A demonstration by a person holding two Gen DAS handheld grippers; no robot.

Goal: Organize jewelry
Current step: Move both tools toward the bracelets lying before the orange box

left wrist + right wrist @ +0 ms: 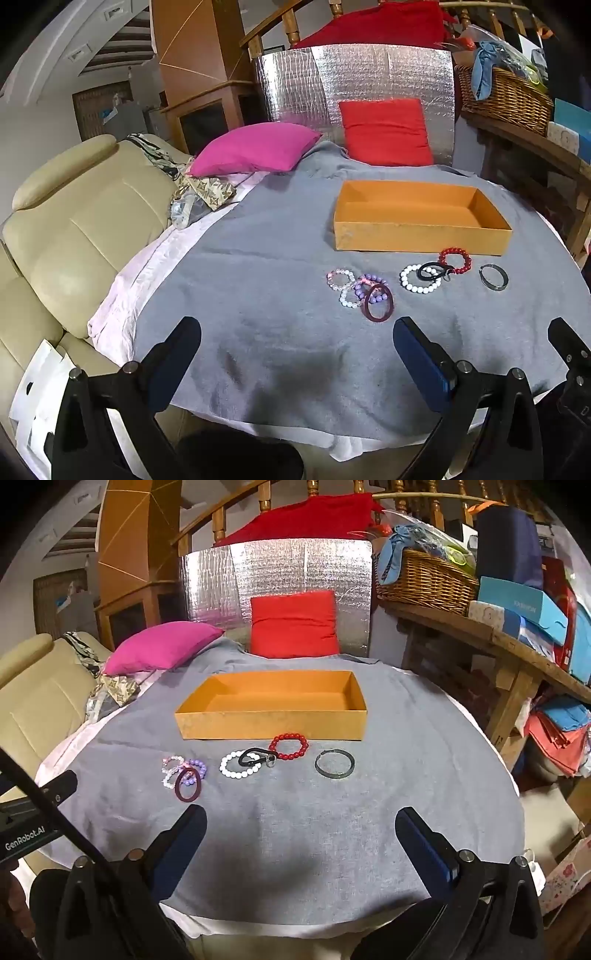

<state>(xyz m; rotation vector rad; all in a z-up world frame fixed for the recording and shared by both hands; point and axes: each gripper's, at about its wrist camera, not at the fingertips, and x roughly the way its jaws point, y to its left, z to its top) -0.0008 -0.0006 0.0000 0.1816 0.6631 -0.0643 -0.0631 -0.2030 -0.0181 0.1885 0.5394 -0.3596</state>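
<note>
Right wrist view showed both the right gripper [301, 843] and left gripper [297, 350] spread wide, empty. Overlapping beaded bracelets [183, 771] lay centre-frame before the empty orange cardboard box [271, 722]; tangled pieces risked lifting together.

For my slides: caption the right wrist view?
Open right gripper faces bracelets lying before an empty orange box on grey cloth.

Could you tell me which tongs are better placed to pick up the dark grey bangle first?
Probably the right tongs: open and empty, and the dark grey bangle lies just right of their centre line. From the left tongs, also open, it sits far right.
</note>
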